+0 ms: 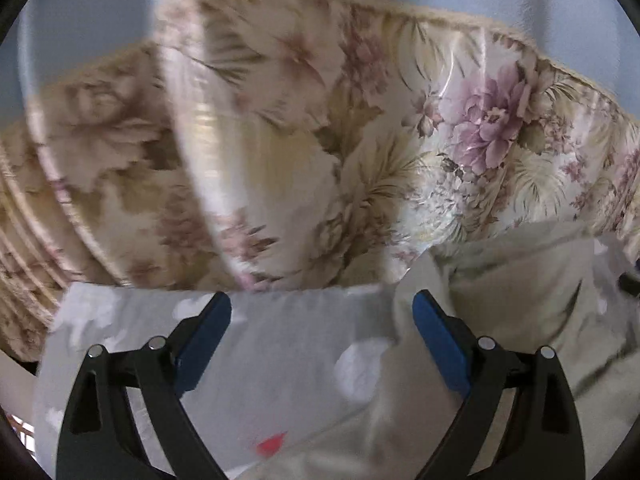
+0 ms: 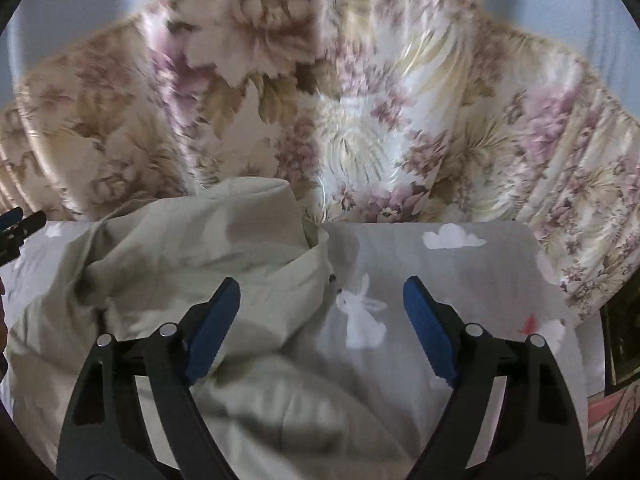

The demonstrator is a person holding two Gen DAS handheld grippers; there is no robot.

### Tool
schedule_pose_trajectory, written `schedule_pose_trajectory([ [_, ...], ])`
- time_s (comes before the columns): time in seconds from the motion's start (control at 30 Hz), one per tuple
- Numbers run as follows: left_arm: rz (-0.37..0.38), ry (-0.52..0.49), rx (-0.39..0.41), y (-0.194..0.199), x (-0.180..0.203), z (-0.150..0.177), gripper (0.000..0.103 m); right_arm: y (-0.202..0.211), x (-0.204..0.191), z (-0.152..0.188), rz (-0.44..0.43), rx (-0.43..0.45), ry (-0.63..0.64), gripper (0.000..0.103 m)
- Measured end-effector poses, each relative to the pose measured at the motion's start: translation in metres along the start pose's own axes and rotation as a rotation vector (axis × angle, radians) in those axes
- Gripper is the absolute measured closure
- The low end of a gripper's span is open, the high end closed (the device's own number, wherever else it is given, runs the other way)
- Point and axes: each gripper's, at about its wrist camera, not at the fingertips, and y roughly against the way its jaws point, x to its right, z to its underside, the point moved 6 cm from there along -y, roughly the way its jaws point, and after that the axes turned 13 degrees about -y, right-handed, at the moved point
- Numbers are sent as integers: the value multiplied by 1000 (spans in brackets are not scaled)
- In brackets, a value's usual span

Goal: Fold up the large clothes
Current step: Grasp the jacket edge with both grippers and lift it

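1. Below your left tongs point(image 1: 322, 312), in the left wrist view, a grey sheet point(image 1: 280, 340) printed with white shapes covers the surface, and your blue pads point(image 1: 204, 344) stand wide apart above it, released, with nothing pressed between them.
2. Right of those tongs the pale beige garment point(image 1: 520, 300) lies crumpled on the grey sheet; a fold of it reaches toward the right pad, though the blur does not let you tell whether they touch.
3. Behind the sheet, a floral cover point(image 1: 480, 120) with pink blooms and pale leaves rises across the whole upper half of the view, much of it smeared by motion blur on the left.
4. Near the bottom edge, a small red mark point(image 1: 272, 446) shows on the sheet between the two arms of the tongs.
5. Over in the right wrist view, your right tongs point(image 2: 322, 304) are also released, their pads spread with nothing gripped; the left pad hangs over the beige garment point(image 2: 200, 264) and the right pad over the grey sheet point(image 2: 480, 280).
6. Between the pads, a white rabbit print point(image 2: 362, 320) shows on the sheet, just beside the garment's edge, and a white cloud print point(image 2: 452, 237) sits farther back.
7. At the far left edge, the tip of your left tongs point(image 2: 16, 220) pokes into view.
8. Behind it all, the floral cover point(image 2: 360, 100) again fills the background.
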Motion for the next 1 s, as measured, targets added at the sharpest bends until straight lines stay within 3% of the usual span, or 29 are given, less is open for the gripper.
schedule_pose_trajectory([
  [0.1, 46, -40, -48, -31, 20, -15, 11, -34, 3, -6, 14, -79, -16, 20],
  [0.23, 114, -68, -172, -77, 45, -19, 11, -72, 4, -5, 20, -203, -41, 23],
  [0.27, 127, -75, -194, -84, 49, -18, 11, -80, 1, -6, 16, -216, -31, 29],
  [0.3, 136, -85, -223, -93, 56, -15, 11, -85, -2, -5, 4, -228, -23, 47],
  [0.37, 144, -96, -232, -100, 66, -11, 26, -91, -13, -4, -39, -251, -14, 68],
  [0.4, 170, -100, -237, -102, 72, -10, 46, -88, -19, -6, -40, -229, 8, 85],
  [0.43, 172, -103, -221, -99, 75, -11, 64, -85, -23, -9, -45, -210, 24, 89],
  [0.5, 171, -117, -207, -91, 81, -15, 83, -69, -31, -21, -78, -141, 25, 92],
  [0.63, 112, -104, -60, -37, 68, -41, 90, -17, -47, -46, -191, -13, 39, 94],
  [0.7, 111, -74, 19, 2, 54, -53, 90, 13, -55, -54, -237, 45, 57, 94],
  [0.77, 127, -37, 78, 41, 43, -54, 90, 51, -65, -57, -347, 90, 57, 94],
  [0.9, 225, 50, 179, 127, 21, -17, 90, 128, -75, -28, -501, 176, 145, 94],
  [1.0, 273, 76, 180, 169, 23, 49, 88, 172, -77, 33, -561, 190, 277, 86],
])
